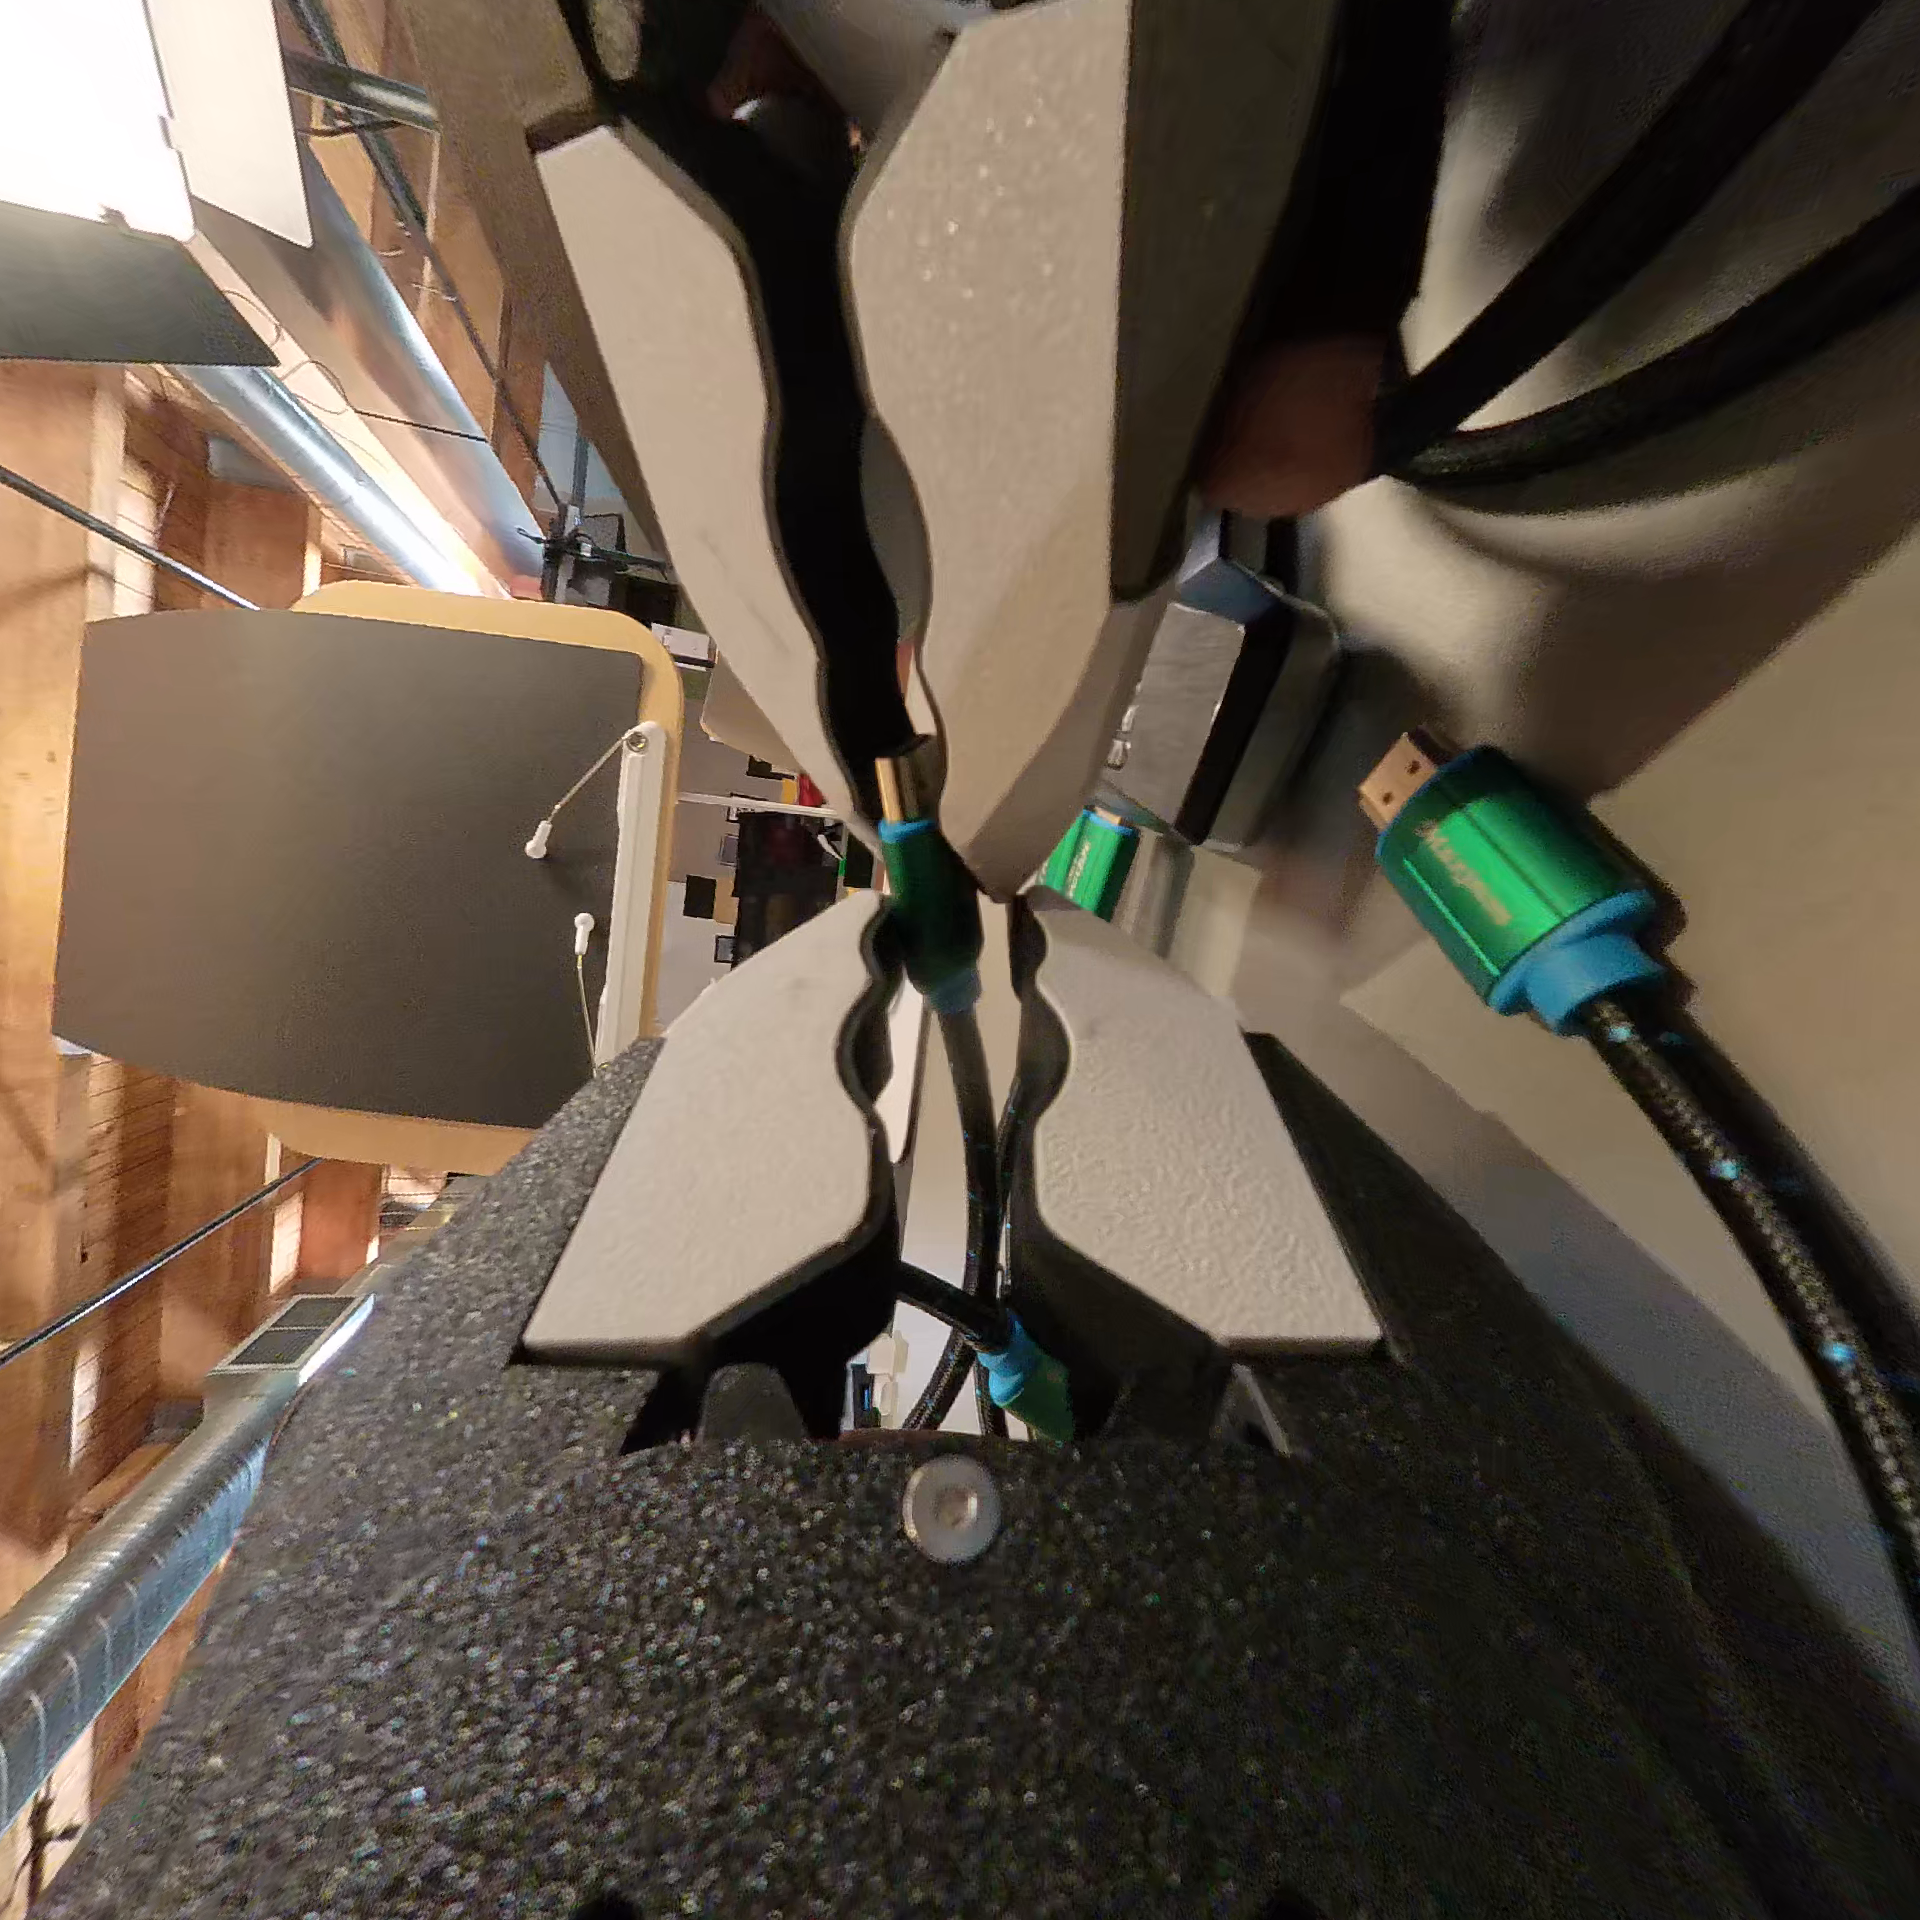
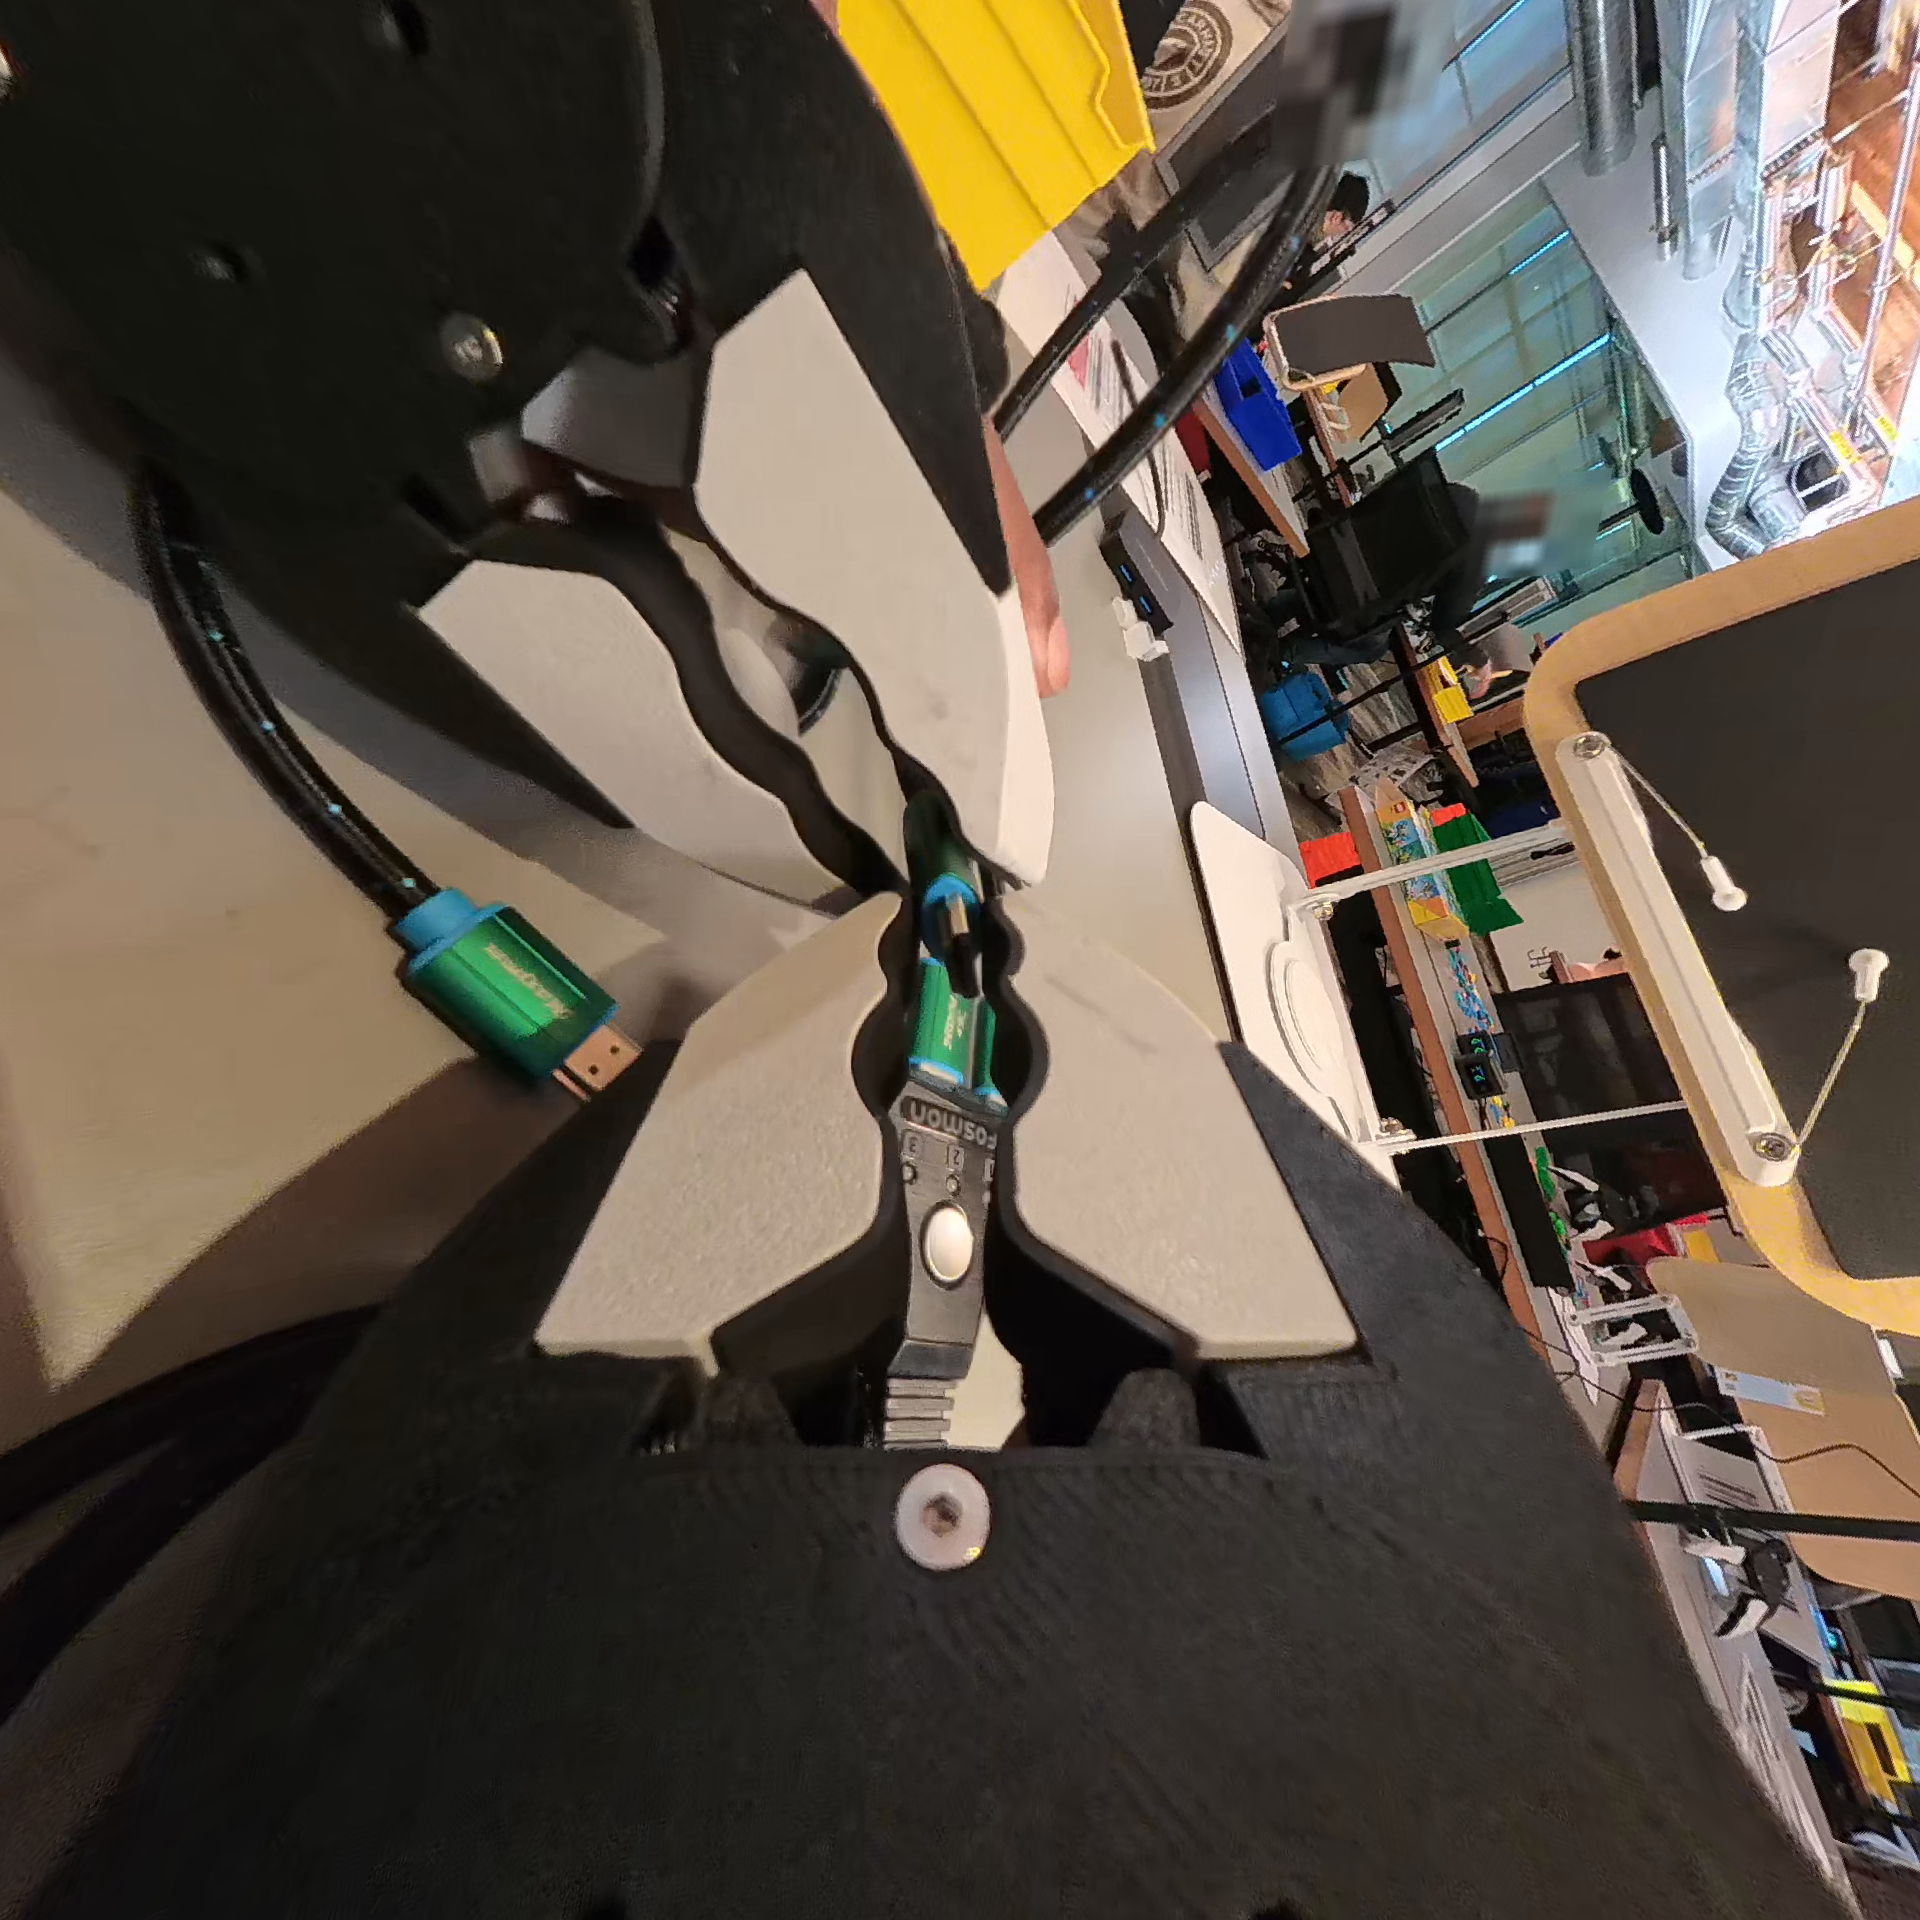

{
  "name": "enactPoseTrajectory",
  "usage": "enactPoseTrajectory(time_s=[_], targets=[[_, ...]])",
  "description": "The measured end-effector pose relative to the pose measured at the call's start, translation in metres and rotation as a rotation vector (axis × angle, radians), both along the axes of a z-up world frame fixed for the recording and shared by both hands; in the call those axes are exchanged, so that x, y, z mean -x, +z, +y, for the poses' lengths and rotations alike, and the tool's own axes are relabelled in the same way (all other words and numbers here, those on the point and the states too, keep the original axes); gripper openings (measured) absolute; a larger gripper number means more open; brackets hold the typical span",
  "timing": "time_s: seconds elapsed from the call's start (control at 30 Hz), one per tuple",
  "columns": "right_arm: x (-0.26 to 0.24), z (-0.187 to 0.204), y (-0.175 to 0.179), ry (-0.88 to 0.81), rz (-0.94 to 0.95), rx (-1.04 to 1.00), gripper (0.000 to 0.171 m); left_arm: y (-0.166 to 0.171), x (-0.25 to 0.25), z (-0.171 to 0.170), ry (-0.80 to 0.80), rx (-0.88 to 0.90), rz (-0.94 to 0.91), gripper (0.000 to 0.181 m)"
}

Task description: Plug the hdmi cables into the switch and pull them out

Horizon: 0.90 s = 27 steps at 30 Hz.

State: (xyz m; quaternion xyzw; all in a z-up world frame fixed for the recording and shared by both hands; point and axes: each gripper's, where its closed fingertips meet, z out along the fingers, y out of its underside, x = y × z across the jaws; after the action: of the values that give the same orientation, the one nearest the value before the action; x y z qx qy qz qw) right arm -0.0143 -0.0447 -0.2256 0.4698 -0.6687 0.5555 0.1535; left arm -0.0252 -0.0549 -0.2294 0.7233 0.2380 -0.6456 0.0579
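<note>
My right gripper point(image 2: 951, 925) is shut on the black HDMI switch point(image 2: 940, 1247), which has a white button. A green plug point(image 2: 945, 1023) sits in the switch's front edge. My left gripper point(image 1: 948, 912) is shut on another green HDMI plug point(image 1: 925, 904) with a blue collar. Its gold tip point(image 1: 899, 779) points at the switch held by the right gripper point(image 1: 925, 831) facing it, and still shows. In the right wrist view the left gripper point(image 2: 951, 862) holds that plug point(image 2: 951, 883) just above the switch. A third green plug point(image 1: 1507, 883) lies loose on the grey table point(image 1: 1766, 675).
The loose plug point(image 2: 509, 997) and its braided cable point(image 2: 260, 727) lie on the table point(image 2: 156, 935) to the left. A hand's fingertip point(image 2: 1044, 623) shows behind the left gripper. A yellow bin point(image 2: 997, 114) and a wood-rimmed black board point(image 2: 1766, 831) stand nearby. Black cables point(image 1: 1558, 416) loop overhead. The tips of both grippers are at nearly the same place.
</note>
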Motion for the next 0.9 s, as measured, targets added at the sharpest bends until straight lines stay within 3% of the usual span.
enactPoseTrajectory(time_s=[0.03,0.33,0.43,0.57,0.77,0.9], targets=[[0.001,0.0,0.0,-0.002,-0.001,0.002,0.011,0.0,0.001,0.0,-0.003,0.002,0.0,0.019],[-0.005,0.005,0.003,0.046,0.01,0.028,0.011,-0.004,-0.003,-0.007,0.001,0.032,0.005,0.025],[-0.007,0.005,0.001,0.054,0.017,0.027,0.011,-0.001,-0.003,-0.008,-0.009,0.039,0.028,0.012],[-0.005,0.004,0.002,0.029,0.009,0.014,0.011,0.002,-0.003,-0.011,0.001,0.052,0.037,0.011],[0.004,0.008,0.002,-0.005,-0.035,-0.055,0.017,0.015,-0.008,-0.025,0.111,0.287,0.042,0.011],[0.015,0.009,0.0,-0.048,0.01,-0.089,0.023,0.003,-0.008,-0.036,0.167,0.337,-0.046,0.011]])
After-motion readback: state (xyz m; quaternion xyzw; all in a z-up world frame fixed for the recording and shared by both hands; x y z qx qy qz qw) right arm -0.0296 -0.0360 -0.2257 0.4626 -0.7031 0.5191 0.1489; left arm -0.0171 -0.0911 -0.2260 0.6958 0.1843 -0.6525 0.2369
